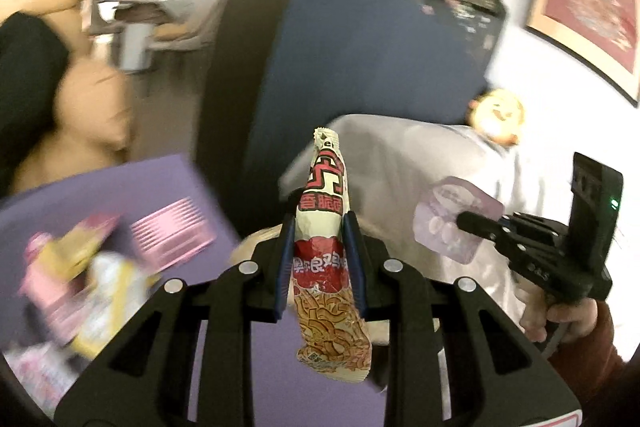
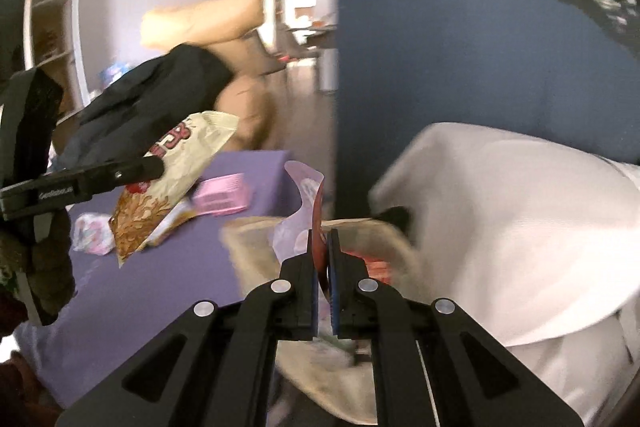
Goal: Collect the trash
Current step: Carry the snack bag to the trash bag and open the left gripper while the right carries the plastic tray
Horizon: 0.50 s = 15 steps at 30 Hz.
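Note:
In the left wrist view my left gripper (image 1: 318, 223) is shut on a cream and red snack wrapper (image 1: 326, 187) that stands upright between the blue pads. To its right, a hand (image 1: 560, 315) holds my right gripper (image 1: 464, 221), shut on a pale lilac wrapper (image 1: 444, 215). The right wrist view shows my right gripper (image 2: 323, 239) pinching that lilac wrapper (image 2: 302, 187), which is red inside, above a beige basket (image 2: 240, 227). At the left of that view my left gripper (image 2: 158, 167) carries the snack wrapper (image 2: 148, 211).
A purple surface (image 2: 160, 287) holds a pink box (image 2: 224, 195) and more packets (image 2: 90, 233). A white bag (image 2: 500, 227) bulges at the right, a blue partition (image 2: 440, 47) stands behind, and a tan plush toy (image 2: 224, 27) sits at the back left. The picture is motion-blurred.

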Available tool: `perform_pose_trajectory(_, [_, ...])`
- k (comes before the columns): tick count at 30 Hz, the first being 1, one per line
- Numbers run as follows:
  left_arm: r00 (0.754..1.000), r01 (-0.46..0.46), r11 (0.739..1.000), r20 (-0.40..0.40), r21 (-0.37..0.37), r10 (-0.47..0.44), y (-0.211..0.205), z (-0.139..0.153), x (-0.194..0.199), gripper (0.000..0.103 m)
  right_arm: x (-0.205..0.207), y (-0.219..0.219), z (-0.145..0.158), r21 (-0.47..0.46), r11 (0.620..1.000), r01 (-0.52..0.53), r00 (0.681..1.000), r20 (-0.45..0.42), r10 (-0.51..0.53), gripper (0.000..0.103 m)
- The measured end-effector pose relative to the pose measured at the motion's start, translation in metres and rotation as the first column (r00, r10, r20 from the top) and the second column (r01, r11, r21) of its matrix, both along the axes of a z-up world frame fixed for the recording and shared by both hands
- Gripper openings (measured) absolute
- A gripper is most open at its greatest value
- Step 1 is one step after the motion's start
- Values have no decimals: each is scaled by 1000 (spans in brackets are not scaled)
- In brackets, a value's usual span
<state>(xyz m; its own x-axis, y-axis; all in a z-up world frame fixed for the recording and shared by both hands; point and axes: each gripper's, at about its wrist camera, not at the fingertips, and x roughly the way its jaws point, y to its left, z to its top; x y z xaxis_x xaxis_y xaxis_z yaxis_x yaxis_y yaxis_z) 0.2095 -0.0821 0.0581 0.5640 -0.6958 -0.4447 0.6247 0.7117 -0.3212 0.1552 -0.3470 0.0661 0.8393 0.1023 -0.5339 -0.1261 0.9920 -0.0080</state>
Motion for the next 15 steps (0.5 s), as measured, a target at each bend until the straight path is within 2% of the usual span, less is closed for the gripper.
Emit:
perform_pose_trajectory(2, [994,103,995,-36,-18,-103,-26,-2,9,23,-1,-22,4,11,999,43,999,8,-43,6])
perform_pose_trajectory(4, [973,205,978,-106,-24,-206,-52,-11,21,23,-2,-36,4,13,997,74,997,16,-74,6])
perform_pose_trajectory(7, [934,265,964,-245,-15,-260,-88,-34,42,23,-3,-54,2,20,993,113,993,21,-113,6])
perform_pose_trajectory(10, [903,229,971,-387,61,-189,-119,-63,63,23,-3,-67,-1,35,989,143,989,20,-144,6])
perform_pose_trajectory(15, [891,118,983,-452,143,-41,-134,-95,85,23,0,-79,-7,65,984,165,986,16,-166,6])
